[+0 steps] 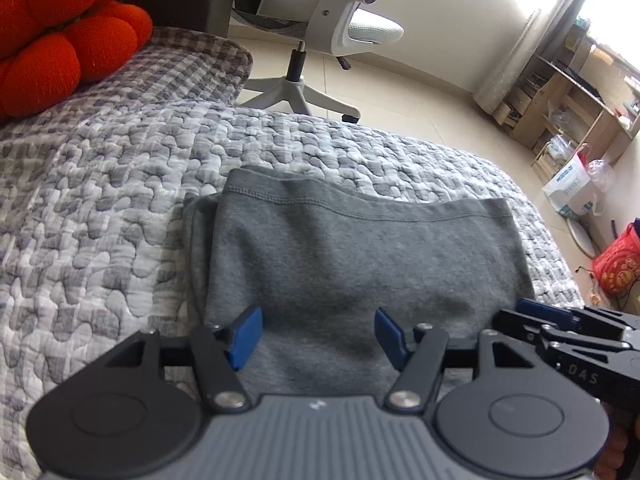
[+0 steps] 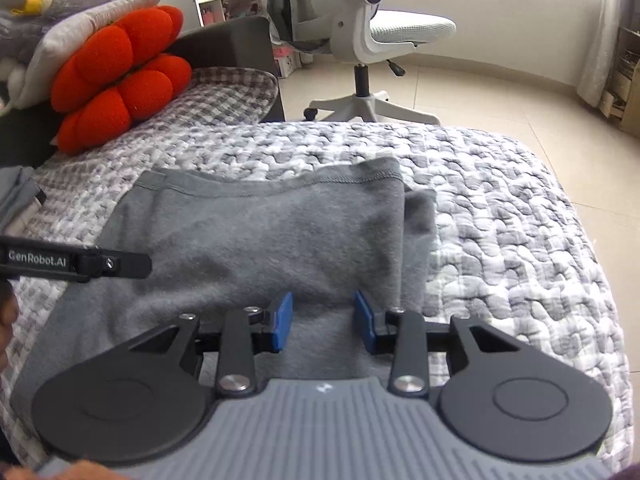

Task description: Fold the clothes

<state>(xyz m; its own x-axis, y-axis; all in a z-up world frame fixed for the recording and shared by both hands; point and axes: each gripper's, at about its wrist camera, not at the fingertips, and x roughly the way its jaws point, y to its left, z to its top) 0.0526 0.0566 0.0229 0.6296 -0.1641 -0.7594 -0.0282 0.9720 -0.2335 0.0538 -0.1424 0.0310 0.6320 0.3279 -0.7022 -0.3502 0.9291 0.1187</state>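
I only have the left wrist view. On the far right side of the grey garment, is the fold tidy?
Observer: No. In the right wrist view a lower layer of the grey garment sticks out past the top layer's right edge.
Operator: Anything on the bed left of the garment?
Observer: Yes, more grey fabric lies at the left edge, near the orange cushion.
Operator: And the right gripper, is it pinching cloth?
Observer: The right gripper has its jaws apart over the garment's near edge; cloth lies between them, but the blue pads do not squeeze it.
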